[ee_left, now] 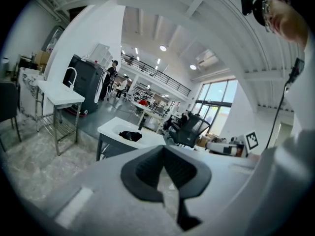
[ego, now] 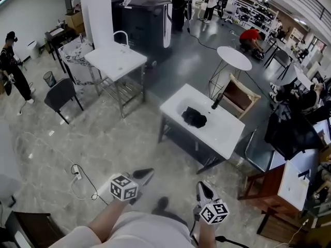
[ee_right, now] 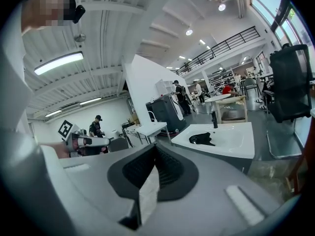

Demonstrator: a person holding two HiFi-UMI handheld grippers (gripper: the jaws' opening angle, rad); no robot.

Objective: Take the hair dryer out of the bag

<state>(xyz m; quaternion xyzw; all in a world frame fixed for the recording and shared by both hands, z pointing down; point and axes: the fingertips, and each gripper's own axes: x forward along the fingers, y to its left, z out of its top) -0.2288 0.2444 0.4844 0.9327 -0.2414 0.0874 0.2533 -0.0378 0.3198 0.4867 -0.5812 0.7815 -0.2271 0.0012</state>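
1. Head view.
   - White bench with a sunken basin, standing well ahead of the person.
   - Black bag lies slumped in the basin at about mid-bench, just short of the black tap on the far edge.
   - Hair dryer: not visible, presumably inside the bag.
   - Left gripper and right gripper are held low, well apart from the bench, and both point towards it.
   - Loose cable lies on the floor to the left.

2. Left gripper view.
   - Jaws pressed fully together with nothing between them.
   - The bag shows small and distant in the basin, above the jaw tips.

3. Right gripper view.
   - Jaws likewise closed and empty.
   - The bag lies ahead in the basin, and its opening cannot be made out.

4. Hazards, judged.
   - Extraction has not begun and the approach is outstanding.
   - Jaws that arrive closed would shove the limp bag about the smooth basin rather than grip it.
   - Pulling the hair dryer with one gripper may lift the bag with it unless the other gripper pins the fabric.
   - The tap, standing close by, could foul a gripper.
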